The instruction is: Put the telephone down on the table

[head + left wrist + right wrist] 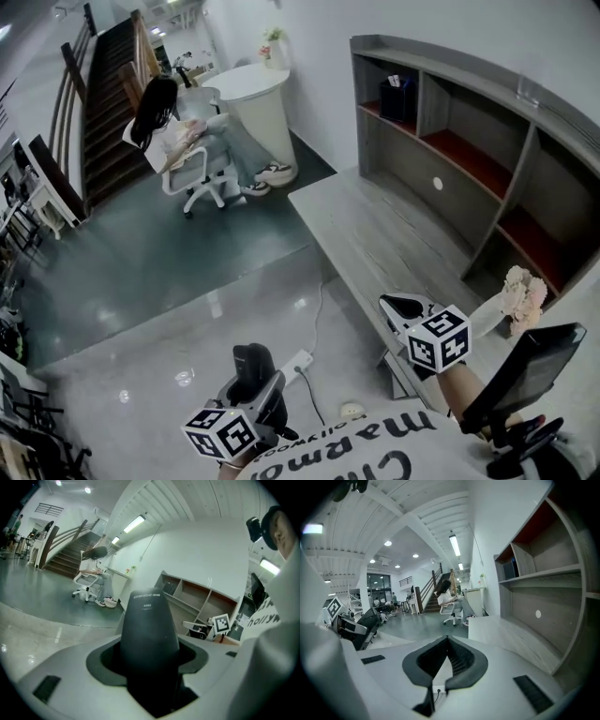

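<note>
Black telephone (149, 630), tapered with rounded top, gripped upright in mid-air, left of the long grey wood-grain table (375, 234)

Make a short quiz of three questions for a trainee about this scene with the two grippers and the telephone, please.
1. Choose one. What does the left gripper hold?
A) a white flower
B) a black telephone handset
C) nothing

2. True or false: the right gripper grips a power strip.

3. Fill in the missing word: along the far side of the grey table stands a unit of open ____.

Key
1. B. The jaws are closed on the handset.
2. False. Its jaws are together with nothing between them.
3. shelves
</note>
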`<state>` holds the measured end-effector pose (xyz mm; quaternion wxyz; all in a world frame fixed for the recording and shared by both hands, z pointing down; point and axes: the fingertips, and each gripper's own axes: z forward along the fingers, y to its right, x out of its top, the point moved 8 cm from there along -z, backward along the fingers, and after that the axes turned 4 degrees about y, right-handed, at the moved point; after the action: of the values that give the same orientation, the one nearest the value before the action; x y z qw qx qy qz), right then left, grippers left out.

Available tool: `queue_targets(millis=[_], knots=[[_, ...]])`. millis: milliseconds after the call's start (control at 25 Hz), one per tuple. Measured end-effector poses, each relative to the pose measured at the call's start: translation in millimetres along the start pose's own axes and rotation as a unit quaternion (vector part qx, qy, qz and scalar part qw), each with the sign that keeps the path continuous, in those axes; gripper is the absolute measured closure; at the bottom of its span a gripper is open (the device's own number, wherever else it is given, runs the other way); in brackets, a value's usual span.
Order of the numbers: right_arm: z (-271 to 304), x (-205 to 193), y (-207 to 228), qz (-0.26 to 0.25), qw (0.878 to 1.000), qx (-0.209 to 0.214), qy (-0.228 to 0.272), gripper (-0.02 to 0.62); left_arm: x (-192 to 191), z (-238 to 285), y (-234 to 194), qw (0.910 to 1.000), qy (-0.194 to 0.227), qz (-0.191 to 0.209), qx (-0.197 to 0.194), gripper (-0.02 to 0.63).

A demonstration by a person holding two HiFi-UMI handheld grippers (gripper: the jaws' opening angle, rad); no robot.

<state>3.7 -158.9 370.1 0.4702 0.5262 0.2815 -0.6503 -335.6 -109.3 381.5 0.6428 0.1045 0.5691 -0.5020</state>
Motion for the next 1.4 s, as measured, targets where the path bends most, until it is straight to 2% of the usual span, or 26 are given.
queue_targets(millis=[200,400,600,800,960,1120,1400], knots=[[18,-8,27,0.042,0.999,-0.018,-0.013,0.589,13,48,-5,0.9995,-0.026,0.006,-0.019,0.331],[19,-10,49,0.067,0.997,-0.046,-0.014,0.589,21,88,2,0.9972,-0.049,0.017,-0.055,0.331],[15,-14,66,0.104,0.991,-0.081,-0.011,0.59,42,116,6,0.9938,-0.049,0.037,-0.093,0.331],[14,-16,80,0.092,0.987,-0.13,-0.017,0.589,57,152,7,0.9884,-0.075,0.051,-0.122,0.331],[22,-14,95,0.097,0.983,-0.153,-0.004,0.589,62,193,-2,0.9819,-0.097,0.05,-0.155,0.331],[43,-20,108,0.123,0.976,-0.18,-0.021,0.589,70,244,-9,0.9687,-0.144,0.05,-0.196,0.331],[84,5,140,0.145,0.967,-0.207,-0.012,0.589,122,326,-13,0.9509,-0.179,0.095,-0.234,0.331]])
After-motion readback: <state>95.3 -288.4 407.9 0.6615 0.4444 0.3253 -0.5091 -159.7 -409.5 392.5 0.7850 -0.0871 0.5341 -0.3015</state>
